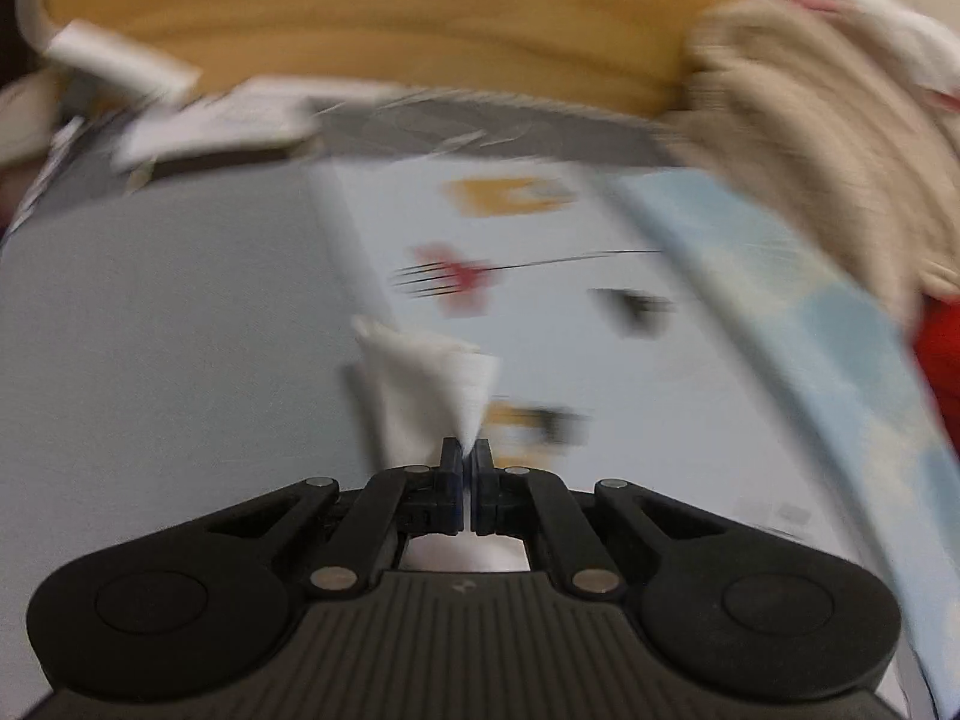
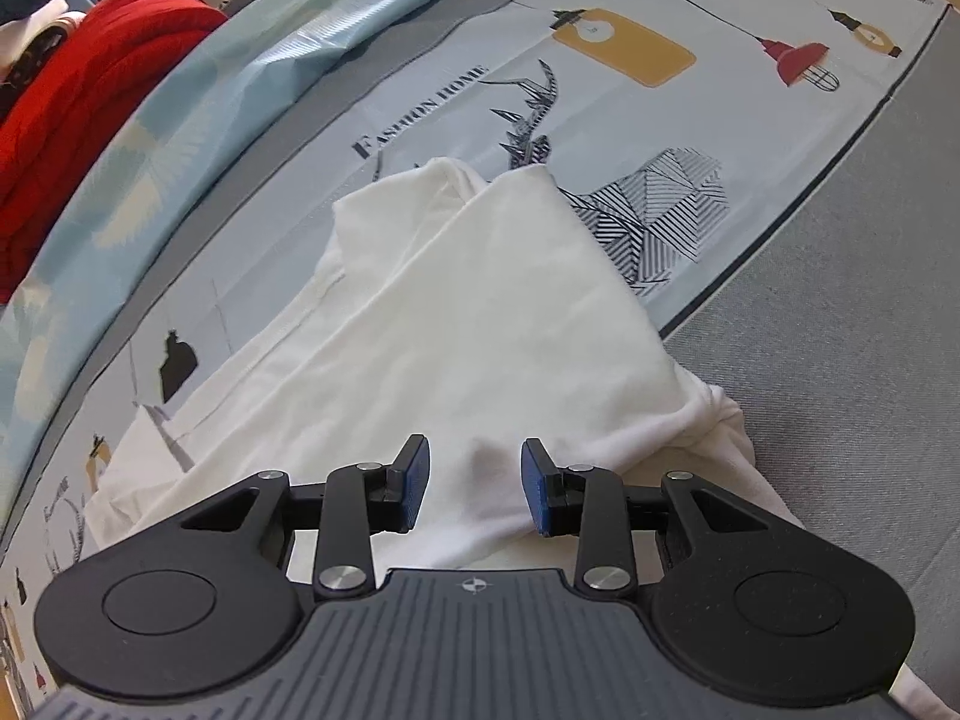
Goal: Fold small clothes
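Garment (image 2: pixel 480 312) — soft, light, limp; left gripper (image 1: pixel 467 455) pinches a corner, right gripper (image 2: pixel 474 471) jaws wide — grip hems.

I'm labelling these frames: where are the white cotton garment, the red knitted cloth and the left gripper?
White cotton garment (image 2: pixel 480 312): right wrist view, middle of its folded top layer.
Red knitted cloth (image 2: pixel 90 96): right wrist view, its ribbed surface.
Left gripper (image 1: pixel 467 465): left wrist view, between the closed fingertips.

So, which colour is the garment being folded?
White cotton garment: plain white, clearest in the right wrist view.
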Motion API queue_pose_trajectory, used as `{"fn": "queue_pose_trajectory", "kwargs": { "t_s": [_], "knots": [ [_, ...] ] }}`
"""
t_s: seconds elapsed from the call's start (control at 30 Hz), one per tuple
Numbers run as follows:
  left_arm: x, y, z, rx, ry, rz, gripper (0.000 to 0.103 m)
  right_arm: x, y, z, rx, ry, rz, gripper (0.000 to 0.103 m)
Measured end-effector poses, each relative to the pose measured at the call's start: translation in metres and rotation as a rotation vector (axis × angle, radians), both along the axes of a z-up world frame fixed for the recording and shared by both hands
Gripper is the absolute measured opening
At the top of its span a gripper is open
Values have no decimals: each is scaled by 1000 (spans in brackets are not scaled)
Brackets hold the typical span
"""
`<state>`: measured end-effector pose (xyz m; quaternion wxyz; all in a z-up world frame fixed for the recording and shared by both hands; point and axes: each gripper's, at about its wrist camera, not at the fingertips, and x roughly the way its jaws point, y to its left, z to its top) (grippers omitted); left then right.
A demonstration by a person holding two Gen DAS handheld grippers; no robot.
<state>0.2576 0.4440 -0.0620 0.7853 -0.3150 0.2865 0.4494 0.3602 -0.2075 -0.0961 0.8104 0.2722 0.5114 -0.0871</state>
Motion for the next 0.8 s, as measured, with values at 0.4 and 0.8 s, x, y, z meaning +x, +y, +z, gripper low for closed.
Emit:
{"fn": "queue_pose_trajectory", "kwargs": {
  "t_s": [0.4, 0.8],
  "knots": [
    [78, -340, 54, -170, -338, -1036, 2, -7, -6, 6, 55, -20, 36, 35],
    [107, -324, 28, -169, -77, -902, 11, -3, -31, -15, 172, 19, -40, 35]
  ]
}}
